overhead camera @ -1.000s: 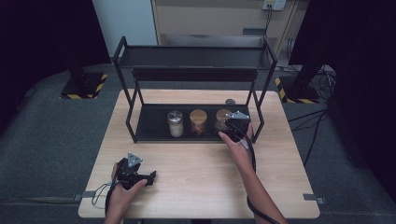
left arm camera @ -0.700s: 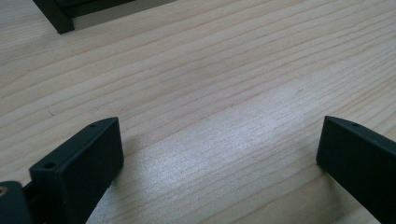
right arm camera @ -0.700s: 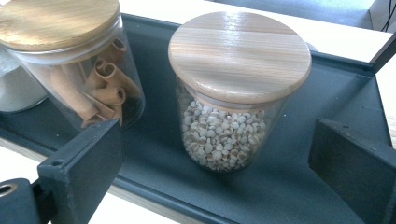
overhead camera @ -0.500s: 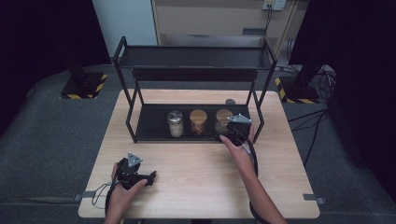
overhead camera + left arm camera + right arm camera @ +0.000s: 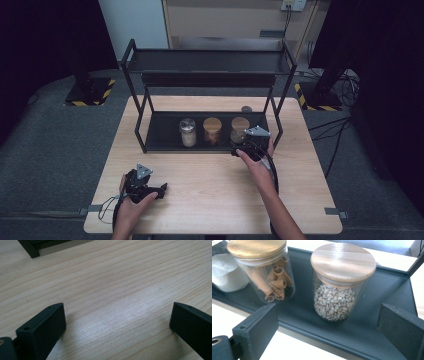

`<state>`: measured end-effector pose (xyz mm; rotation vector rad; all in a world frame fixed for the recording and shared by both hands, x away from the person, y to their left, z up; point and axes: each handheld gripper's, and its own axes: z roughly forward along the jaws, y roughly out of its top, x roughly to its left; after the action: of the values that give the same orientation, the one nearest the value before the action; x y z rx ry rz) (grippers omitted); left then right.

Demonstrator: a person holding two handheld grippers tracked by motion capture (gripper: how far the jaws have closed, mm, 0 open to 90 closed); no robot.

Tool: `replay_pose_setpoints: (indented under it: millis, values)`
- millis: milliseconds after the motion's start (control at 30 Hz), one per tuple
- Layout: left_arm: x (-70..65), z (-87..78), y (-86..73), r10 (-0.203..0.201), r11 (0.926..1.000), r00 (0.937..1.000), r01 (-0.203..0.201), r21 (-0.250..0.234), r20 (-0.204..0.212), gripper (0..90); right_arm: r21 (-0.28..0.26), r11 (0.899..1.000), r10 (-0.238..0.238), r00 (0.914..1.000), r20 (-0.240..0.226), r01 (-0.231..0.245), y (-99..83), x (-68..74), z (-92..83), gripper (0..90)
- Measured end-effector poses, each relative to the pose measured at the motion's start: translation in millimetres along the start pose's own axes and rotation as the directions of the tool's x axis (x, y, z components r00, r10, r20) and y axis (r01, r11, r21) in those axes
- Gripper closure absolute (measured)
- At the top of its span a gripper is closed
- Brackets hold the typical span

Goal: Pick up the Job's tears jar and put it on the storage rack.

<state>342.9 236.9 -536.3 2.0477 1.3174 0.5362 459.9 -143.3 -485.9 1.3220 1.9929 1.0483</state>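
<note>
The fingers point(image 5: 255, 331) of the right gripper point(image 5: 244, 146) stand spread wide with nothing between them, seen in the high view at the front edge of the black rack point(image 5: 207, 60) on the desk point(image 5: 210, 185). The jar of pale grains point(image 5: 239, 129) sits on the rack's lower tray just beyond them, rightmost in a row with the cinnamon jar point(image 5: 212, 130) and the white-powder jar point(image 5: 187, 132). The right hand point(image 5: 257, 167) is by far the nearer; the left gripper point(image 5: 155, 190) rests well apart, near the desk's front edge. Against the earlier high views, the right gripper sits a little nearer the person's side of the tray, off the jar; the left gripper has not moved, and the three jars stand as they did.

In the left gripper view, its fingers point(image 5: 43, 327) are parted over bare wood, holding nothing, with a corner of the rack at the top edge.

In the right gripper view, the jar of pale grains point(image 5: 340, 285) stands upright straight ahead, its long axis vertical, centred in the gap yet beyond the fingertips, untouched. The cinnamon jar point(image 5: 264, 270) stands close on its left in this view, so a straight push forward looks the likely approach.
</note>
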Motion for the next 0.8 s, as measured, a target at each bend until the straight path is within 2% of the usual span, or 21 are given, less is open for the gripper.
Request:
replay_pose_setpoints:
  millis: [267, 800]
  values:
    - [-0.1, 0.0, 0.0, 0.000, 1.0000, 1.0000, 0.000, 0.000, -0.001, 0.0, -0.010, 1.000, -0.002, 1.0000, -0.002, 0.002, -4.2, 2.7, -10.1, 3.6]
    - [-0.1, 0.0, 0.0, 0.000, 1.0000, 1.0000, 0.000, 0.000, -0.001, 0.0, -0.017, 1.000, -0.005, 0.9994, -0.035, 0.005, -17.7, 11.2, -27.3, 3.3]
